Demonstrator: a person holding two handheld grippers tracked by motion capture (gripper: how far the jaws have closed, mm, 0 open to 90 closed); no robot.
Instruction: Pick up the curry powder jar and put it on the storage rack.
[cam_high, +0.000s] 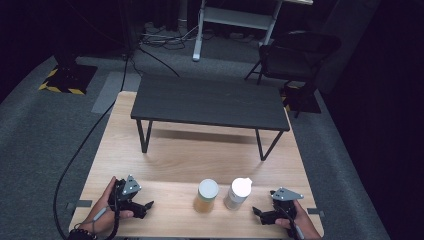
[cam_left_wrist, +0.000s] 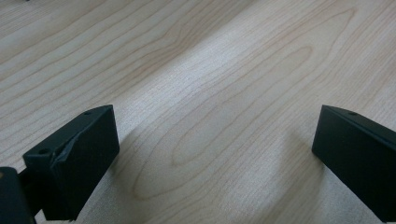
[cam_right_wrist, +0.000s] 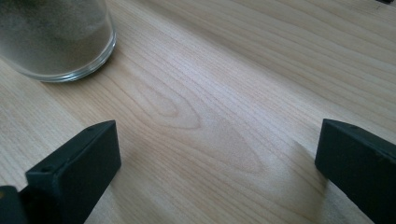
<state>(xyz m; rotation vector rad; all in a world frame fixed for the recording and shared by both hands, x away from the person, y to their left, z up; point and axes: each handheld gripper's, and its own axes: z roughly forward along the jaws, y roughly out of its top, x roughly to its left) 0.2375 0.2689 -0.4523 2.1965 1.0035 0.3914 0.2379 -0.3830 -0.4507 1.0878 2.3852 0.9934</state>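
Two white-lidded jars, an amber jar (cam_high: 206, 196) and a pale jar (cam_high: 237, 193), are being flanked low in the frame on the bench (cam_high: 200, 155). The left gripper (cam_high: 145, 207) and the right gripper (cam_high: 257, 213) are being held with fingers spread open, nothing between them.

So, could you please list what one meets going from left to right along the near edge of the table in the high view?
Left gripper → amber jar → white jar → right gripper, all on the wooden table.
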